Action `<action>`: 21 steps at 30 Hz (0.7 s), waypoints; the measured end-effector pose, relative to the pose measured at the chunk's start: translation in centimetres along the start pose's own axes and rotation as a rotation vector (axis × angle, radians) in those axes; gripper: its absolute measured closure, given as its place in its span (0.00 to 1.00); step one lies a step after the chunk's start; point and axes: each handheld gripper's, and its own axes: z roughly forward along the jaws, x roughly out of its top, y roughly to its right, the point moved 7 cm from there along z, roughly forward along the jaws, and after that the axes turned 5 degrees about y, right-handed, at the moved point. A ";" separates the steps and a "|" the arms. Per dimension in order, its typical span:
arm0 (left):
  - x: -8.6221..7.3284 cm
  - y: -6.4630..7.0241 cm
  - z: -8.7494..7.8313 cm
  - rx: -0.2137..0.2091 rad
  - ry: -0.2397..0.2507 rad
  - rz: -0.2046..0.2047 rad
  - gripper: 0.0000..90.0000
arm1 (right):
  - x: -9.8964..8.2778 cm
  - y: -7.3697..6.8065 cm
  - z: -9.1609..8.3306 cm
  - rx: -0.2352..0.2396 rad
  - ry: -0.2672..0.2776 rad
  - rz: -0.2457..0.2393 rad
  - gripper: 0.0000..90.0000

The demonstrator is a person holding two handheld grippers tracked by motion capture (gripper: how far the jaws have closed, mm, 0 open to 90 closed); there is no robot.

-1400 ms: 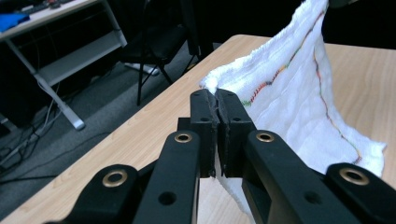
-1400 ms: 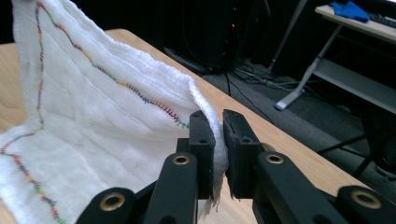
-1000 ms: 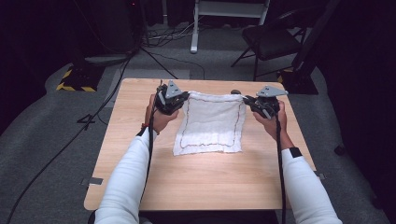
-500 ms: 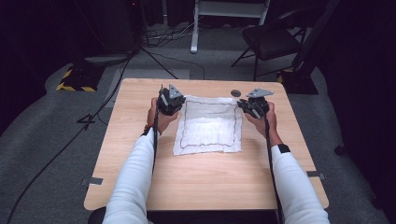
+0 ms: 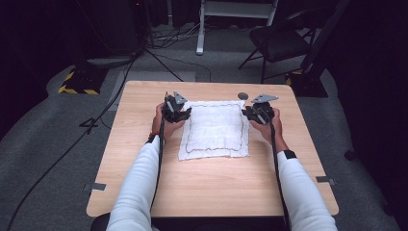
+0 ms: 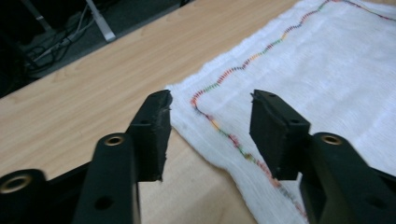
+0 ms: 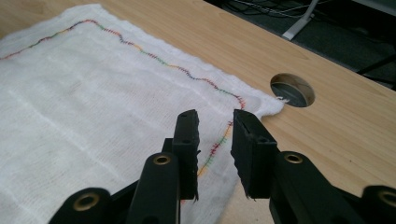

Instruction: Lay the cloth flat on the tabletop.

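Both sets of jaws have just been opening: the left gripper (image 5: 180, 113) and the right gripper (image 5: 251, 114) now stand released over the far corners of the white cloth (image 5: 214, 129), nothing pinched between them, where a second ago they held it higher and less settled — so the spreading looks done and the cloth let go. It lies flat at the centre of the wooden table (image 5: 144, 192), in the middle of the high view — thin gauzy weave, a wavy multicoloured stitch line (image 6: 243, 65) inside its edge, faint fold creases across it.
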 end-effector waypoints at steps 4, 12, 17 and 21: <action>-0.8 1.4 -1.3 -0.068 -0.021 0.040 0.38 | -1.1 -1.3 -1.0 0.072 -0.033 -0.041 0.67; -3.0 4.1 -4.9 -0.191 -0.058 0.076 0.25 | -3.4 -4.0 -4.6 0.242 -0.054 -0.057 0.49; -4.9 5.5 -6.6 -0.245 -0.096 0.078 0.23 | -5.3 -6.1 -6.7 0.343 -0.080 -0.092 0.46; -6.5 6.6 -7.7 -0.283 -0.136 0.095 0.27 | -6.5 -7.3 -7.7 0.388 -0.096 -0.110 0.46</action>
